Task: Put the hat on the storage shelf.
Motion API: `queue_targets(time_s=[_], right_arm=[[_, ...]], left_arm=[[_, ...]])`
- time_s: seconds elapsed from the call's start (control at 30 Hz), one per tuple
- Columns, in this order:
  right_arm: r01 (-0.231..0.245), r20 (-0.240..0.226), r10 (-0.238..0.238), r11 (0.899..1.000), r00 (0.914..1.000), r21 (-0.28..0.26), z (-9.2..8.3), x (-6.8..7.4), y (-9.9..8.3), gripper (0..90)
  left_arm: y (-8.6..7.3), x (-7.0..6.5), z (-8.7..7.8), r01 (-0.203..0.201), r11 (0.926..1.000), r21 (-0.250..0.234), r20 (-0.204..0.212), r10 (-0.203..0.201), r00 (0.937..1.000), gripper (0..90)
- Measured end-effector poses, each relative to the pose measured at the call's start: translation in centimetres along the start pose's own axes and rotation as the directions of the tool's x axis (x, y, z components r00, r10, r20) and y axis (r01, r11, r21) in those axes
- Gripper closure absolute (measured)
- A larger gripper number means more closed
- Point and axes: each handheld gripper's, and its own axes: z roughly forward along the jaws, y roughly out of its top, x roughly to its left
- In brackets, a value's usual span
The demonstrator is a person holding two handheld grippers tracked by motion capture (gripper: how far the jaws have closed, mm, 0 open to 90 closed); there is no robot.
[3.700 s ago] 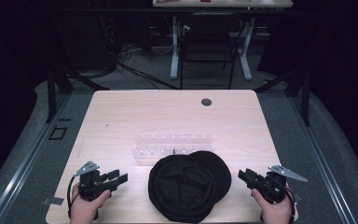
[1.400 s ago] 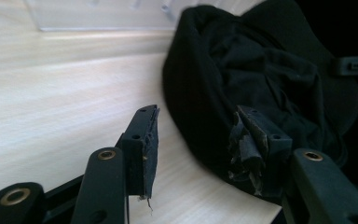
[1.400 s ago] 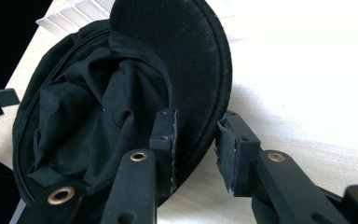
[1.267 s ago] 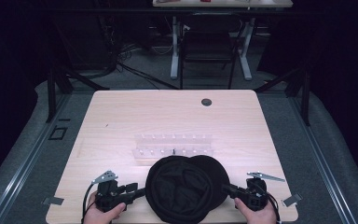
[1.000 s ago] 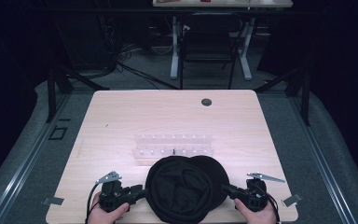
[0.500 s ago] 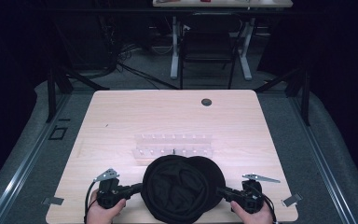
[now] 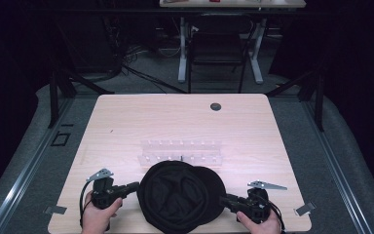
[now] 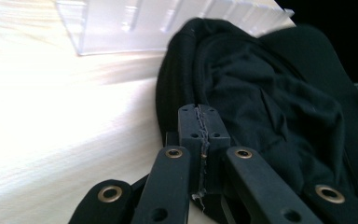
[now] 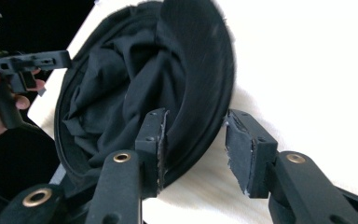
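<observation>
A round black fabric hat (image 7: 180, 195) lies near the front edge of the wooden table (image 7: 126, 122), its lining facing up. My left gripper (image 7: 135, 187) is at the hat's left rim. In the left gripper view its jaws (image 8: 199, 112) are pressed together, with the rim of the hat (image 8: 261, 102) caught at the pads. My right gripper (image 7: 224, 199) is at the right edge. Its jaws (image 9: 196, 116) have just been opening and now stand apart around the edge of the hat (image 9: 135, 79), with the right pad clear of it.
A clear plastic rack (image 7: 180, 152) lies flat just behind the hat, also close by in the left gripper view (image 8: 135, 23). A small dark round cap (image 7: 215, 106) sits at the table's far side. A hand holding the left gripper (image 9: 28, 60) appears beyond the hat.
The left gripper has shut at the hat's rim and drawn slightly leftward, and the hat has shifted left with it. The right gripper's jaws have spread apart.
</observation>
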Motion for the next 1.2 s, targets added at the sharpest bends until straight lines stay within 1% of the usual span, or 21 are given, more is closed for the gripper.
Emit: queue_targets(time_s=[0.13, 0.17, 0.2, 0.23, 0.3, 0.33, 0.37, 0.4, 0.43, 0.47, 0.5, 0.53, 0.57, 0.6, 0.67, 0.8, 0.83, 0.9, 0.97, 1.1, 1.2], right_arm=[[0.002, 0.002, -0.002, 1.0, 1.0, 0.0, 0.3, 0.0, 0.3, 60.1], [0.009, 0.006, -0.009, 1.0, 0.9999, 0.018, 0.7, 0.0, 0.3, 65.2], [0.009, 0.006, -0.009, 1.0, 0.9999, 0.018, 0.7, 0.0, 0.3, 65.2], [0.011, -0.008, -0.01, 0.999, 0.9999, 0.038, 0.9, 0.3, 0.2, 71.9], [0.021, -0.009, -0.021, 0.999, 0.9997, 0.044, 1.0, 0.4, 0.2, 72.3], [0.029, -0.007, -0.029, 0.998, 0.9996, 0.047, 1.0, 0.5, 0.2, 72.8], [0.03, -0.008, -0.029, 0.998, 0.9995, 0.048, 1.0, 0.5, 0.2, 72.9], [0.025, -0.01, -0.025, 0.999, 0.9996, 0.046, 1.0, 0.5, 0.1, 73.0], [0.02, -0.013, -0.019, 0.999, 0.9997, 0.048, 1.0, 0.4, 0.1, 73.1], [0.02, -0.013, -0.019, 0.999, 0.9997, 0.048, 1.0, 0.4, 0.1, 73.1], [0.01, -0.017, -0.009, 0.999, 0.9998, 0.048, 1.1, 0.2, 0.1, 73.2], [0.009, -0.017, -0.008, 0.999, 0.9998, 0.05, 1.1, 0.1, 0.2, 73.4], [0.009, -0.017, -0.008, 0.999, 0.9998, 0.052, 1.1, 0.1, 0.2, 73.6], [0.009, -0.017, -0.008, 0.999, 0.9998, 0.052, 1.1, 0.1, 0.2, 73.6], [0.014, -0.012, -0.014, 0.998, 0.9998, 0.054, 1.1, 0.1, 0.3, 74.4], [0.003, -0.009, -0.002, 0.998, 1.0, 0.057, 1.2, -0.1, 0.3, 75.3], [-0.004, -0.011, 0.005, 0.998, 0.9999, 0.055, 1.2, -0.2, 0.3, 75.5], [-0.009, -0.015, 0.01, 0.999, 0.9998, 0.052, 1.2, -0.2, 0.3, 75.6], [-0.014, -0.018, 0.015, 0.998, 0.9997, 0.053, 1.2, -0.3, 0.3, 75.8], [-0.016, -0.017, 0.017, 0.998, 0.9997, 0.053, 1.3, -0.3, 0.3, 75.9], [-0.017, -0.017, 0.018, 0.999, 0.9997, 0.051, 1.3, -0.3, 0.2, 75.9]], left_arm=[[0.2, 0.5, 0.0, 0.01, 0.9999, -0.004, -0.011, -0.01, 0.9999, 90.0], [0.4, 0.8, -0.1, 0.019, 0.9998, -0.003, -0.006, -0.019, 0.9998, 90.0], [0.4, 0.8, -0.1, 0.019, 0.9998, -0.003, -0.006, -0.019, 0.9998, 89.9], [0.4, 0.9, -0.1, 0.041, 0.9991, 0.01, 0.012, -0.041, 0.9991, 89.4], [0.4, 1.0, -0.2, 0.048, 0.9987, 0.014, 0.015, -0.048, 0.9987, 87.4], [0.4, 1.1, -0.4, 0.073, 0.9967, 0.036, 0.024, -0.074, 0.9969, 83.3], [0.4, 1.1, -0.4, 0.073, 0.9967, 0.036, 0.024, -0.074, 0.9969, 79.6], [0.4, 1.2, -0.4, 0.105, 0.9929, 0.057, 0.041, -0.107, 0.9934, 75.0], [0.4, 1.4, -0.5, 0.131, 0.9888, 0.071, 0.07, -0.136, 0.9882, 71.1], [0.5, 1.5, -0.4, 0.148, 0.985, 0.089, 0.087, -0.156, 0.984, 71.1], [0.6, 1.7, -0.4, 0.145, 0.9842, 0.102, 0.083, -0.153, 0.9847, 66.9], [0.6, 1.8, -0.3, 0.143, 0.9831, 0.114, 0.078, -0.153, 0.9852, 65.4], [0.7, 1.9, 0.0, 0.158, 0.9775, 0.14, 0.094, -0.172, 0.9807, 63.1], [0.7, 1.9, 0.0, 0.158, 0.9775, 0.14, 0.094, -0.172, 0.9807, 61.5], [0.7, 1.8, 0.6, 0.15, 0.9738, 0.171, 0.092, -0.167, 0.9816, 59.5], [0.6, 1.8, 1.0, 0.155, 0.9723, 0.175, 0.087, -0.172, 0.9813, 59.2], [0.4, 2.1, 1.0, 0.165, 0.9699, 0.179, 0.094, -0.184, 0.9784, 59.4], [0.3, 2.1, 1.0, 0.17, 0.9691, 0.179, 0.096, -0.189, 0.9773, 59.4], [0.1, 2.3, 1.1, 0.175, 0.9661, 0.19, 0.101, -0.197, 0.9752, 60.2], [0.2, 2.3, 1.3, 0.181, 0.9621, 0.203, 0.087, -0.202, 0.9755, 59.7], [0.3, 2.1, 1.6, 0.187, 0.958, 0.217, 0.056, -0.203, 0.9775, 57.8]])
